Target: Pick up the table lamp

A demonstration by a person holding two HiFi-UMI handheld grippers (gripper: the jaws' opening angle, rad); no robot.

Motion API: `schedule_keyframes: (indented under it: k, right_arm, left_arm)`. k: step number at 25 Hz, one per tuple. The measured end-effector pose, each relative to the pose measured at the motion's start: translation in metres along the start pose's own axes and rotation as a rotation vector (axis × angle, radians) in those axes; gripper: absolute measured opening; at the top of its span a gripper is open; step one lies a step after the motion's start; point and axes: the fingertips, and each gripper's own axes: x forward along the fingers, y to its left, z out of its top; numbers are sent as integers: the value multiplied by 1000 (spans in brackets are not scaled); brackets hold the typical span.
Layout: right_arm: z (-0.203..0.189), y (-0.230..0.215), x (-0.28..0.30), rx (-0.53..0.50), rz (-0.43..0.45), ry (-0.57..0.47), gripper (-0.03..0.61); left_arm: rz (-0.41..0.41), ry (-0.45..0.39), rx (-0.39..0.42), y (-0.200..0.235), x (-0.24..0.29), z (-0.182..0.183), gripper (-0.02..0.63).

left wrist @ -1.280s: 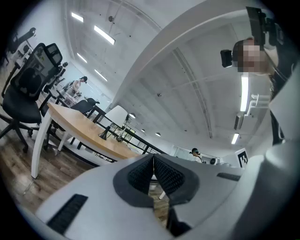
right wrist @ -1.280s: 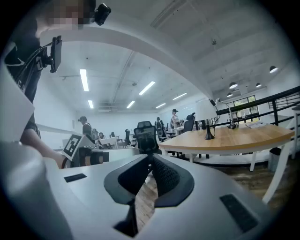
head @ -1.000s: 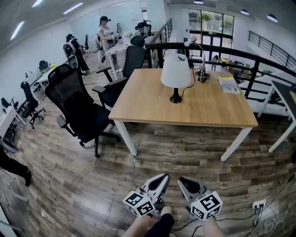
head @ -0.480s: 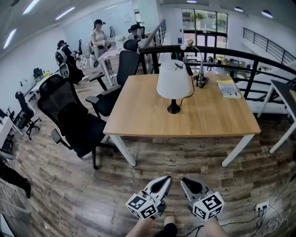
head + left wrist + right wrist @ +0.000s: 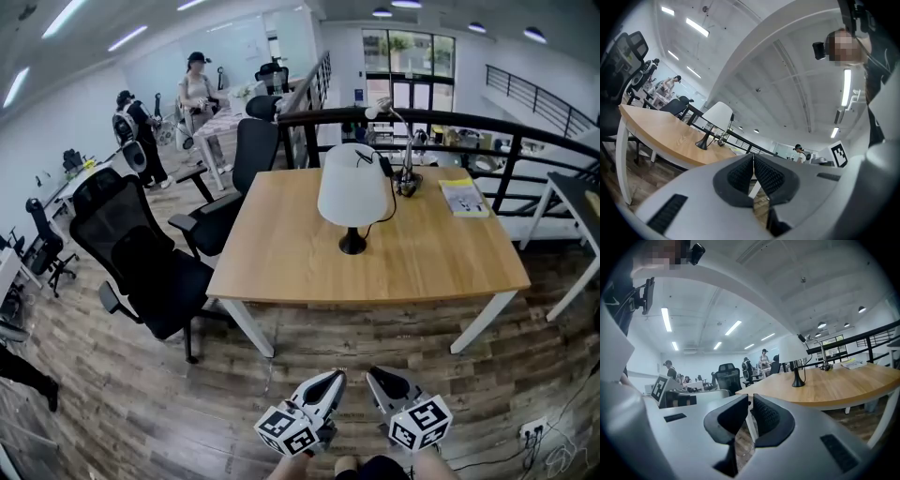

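The table lamp (image 5: 352, 187) has a white shade and a black foot, and stands upright near the middle of the wooden table (image 5: 281, 272); its black cord runs back to the right. It also shows as the lamp (image 5: 712, 122) in the left gripper view and the lamp (image 5: 794, 355) in the right gripper view. My left gripper (image 5: 336, 376) and right gripper (image 5: 372, 373) hover side by side over the floor, well short of the table's near edge. Both are shut and hold nothing.
A black office chair (image 5: 141, 267) stands left of the table, another chair (image 5: 239, 173) at its far left corner. A desk-arm lamp (image 5: 403, 141) and a yellow booklet (image 5: 464, 197) sit at the table's back. A black railing (image 5: 469, 122) runs behind. People stand far left.
The table and lamp have grown larger and nearer in the head view as I moved toward them. Both grippers stay shut, low in the picture.
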Motion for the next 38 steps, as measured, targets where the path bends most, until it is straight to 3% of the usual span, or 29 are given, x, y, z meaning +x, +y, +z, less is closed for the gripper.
schedule_keyframes:
  k: [12, 22, 29, 38]
  right_arm:
    - [12, -48, 52, 20, 28, -1, 51]
    - [39, -121, 118, 15, 61, -5, 51]
    - [43, -145, 155, -23, 133, 46, 52]
    - [43, -185, 181, 3, 145, 62, 52]
  left_arm:
    - [16, -23, -10, 41, 47, 19, 11]
    - [39, -37, -15, 98, 126, 44, 11]
    - [50, -19, -22, 124, 168, 47, 11]
    - [67, -18, -47, 149, 208, 49, 12]
